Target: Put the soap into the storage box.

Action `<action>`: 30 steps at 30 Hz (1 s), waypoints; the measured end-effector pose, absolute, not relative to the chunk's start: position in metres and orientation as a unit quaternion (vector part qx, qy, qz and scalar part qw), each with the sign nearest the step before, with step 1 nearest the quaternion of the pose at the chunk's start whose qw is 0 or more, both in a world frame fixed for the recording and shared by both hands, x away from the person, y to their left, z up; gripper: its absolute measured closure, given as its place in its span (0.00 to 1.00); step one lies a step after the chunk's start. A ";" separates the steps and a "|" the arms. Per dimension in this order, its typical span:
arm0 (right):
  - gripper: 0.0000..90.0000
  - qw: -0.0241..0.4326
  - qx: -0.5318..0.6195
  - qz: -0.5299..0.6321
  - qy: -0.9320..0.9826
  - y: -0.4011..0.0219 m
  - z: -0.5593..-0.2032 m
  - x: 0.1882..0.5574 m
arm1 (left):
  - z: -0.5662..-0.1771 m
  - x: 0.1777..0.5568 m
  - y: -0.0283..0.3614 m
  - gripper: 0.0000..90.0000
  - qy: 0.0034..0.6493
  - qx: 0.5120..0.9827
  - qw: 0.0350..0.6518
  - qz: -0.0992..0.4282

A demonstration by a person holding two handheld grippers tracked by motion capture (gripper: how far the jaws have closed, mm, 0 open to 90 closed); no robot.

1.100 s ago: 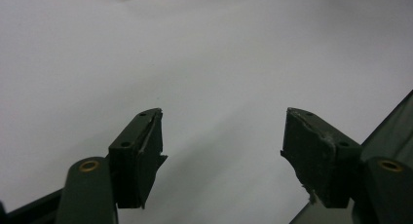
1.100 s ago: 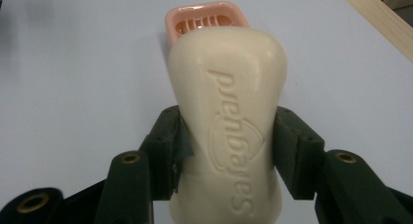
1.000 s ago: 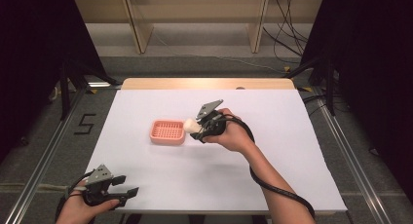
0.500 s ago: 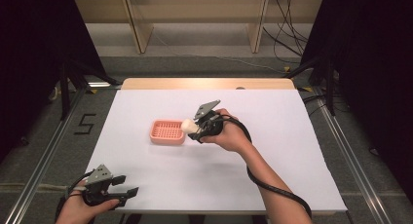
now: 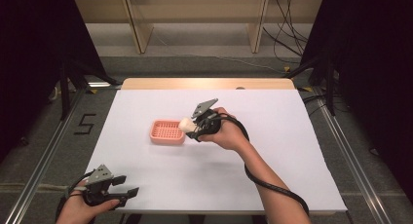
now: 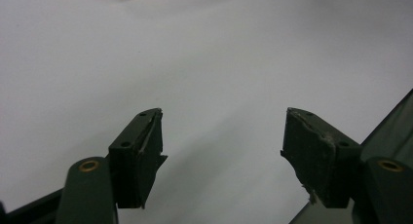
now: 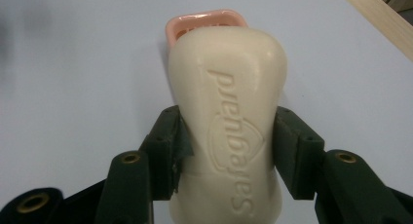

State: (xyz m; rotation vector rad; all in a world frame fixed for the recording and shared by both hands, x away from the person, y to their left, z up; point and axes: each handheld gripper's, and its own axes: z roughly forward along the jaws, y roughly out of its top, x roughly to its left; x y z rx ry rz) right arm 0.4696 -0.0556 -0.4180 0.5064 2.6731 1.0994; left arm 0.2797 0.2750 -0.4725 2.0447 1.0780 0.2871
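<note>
A cream bar of soap (image 7: 228, 121) with an embossed brand name sits clamped between the jaws of my right gripper (image 7: 226, 151). In the high view that right gripper (image 5: 191, 128) holds the soap (image 5: 185, 122) just above the right end of a pink slotted soap dish (image 5: 167, 132) near the middle of the white table. The dish's rim (image 7: 204, 18) peeks out behind the soap in the right gripper view. My left gripper (image 5: 124, 185) rests at the table's front left corner, and in its own view the left gripper (image 6: 221, 156) stands open over bare white table.
The white table top (image 5: 272, 151) has a wooden strip (image 5: 204, 83) along its far edge. Metal rails (image 5: 44, 151) run along both sides. Behind the table are wooden shelf legs (image 5: 139, 24) and loose cables (image 5: 287, 34) on the floor.
The right gripper with the soap has shifted slightly left toward the dish. The left gripper has stayed put.
</note>
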 end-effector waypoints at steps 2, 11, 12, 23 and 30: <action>0.56 0.108 0.173 0.372 0.905 -0.055 -0.417 0.470 | -0.473 0.280 0.275 0.34 0.427 0.805 0.396 0.114; 0.56 0.100 0.176 0.373 0.905 -0.051 -0.418 0.472 | -0.473 0.280 0.274 0.34 0.428 0.803 0.398 0.113; 0.56 0.102 0.172 0.372 0.907 -0.050 -0.418 0.473 | -0.473 0.280 0.274 0.34 0.428 0.804 0.398 0.113; 0.56 0.097 0.174 0.374 0.906 -0.043 -0.418 0.475 | -0.472 0.280 0.275 0.34 0.425 0.806 0.396 0.113; 0.56 0.099 0.172 0.376 0.905 -0.040 -0.420 0.477 | -0.471 0.280 0.276 0.34 0.423 0.809 0.393 0.109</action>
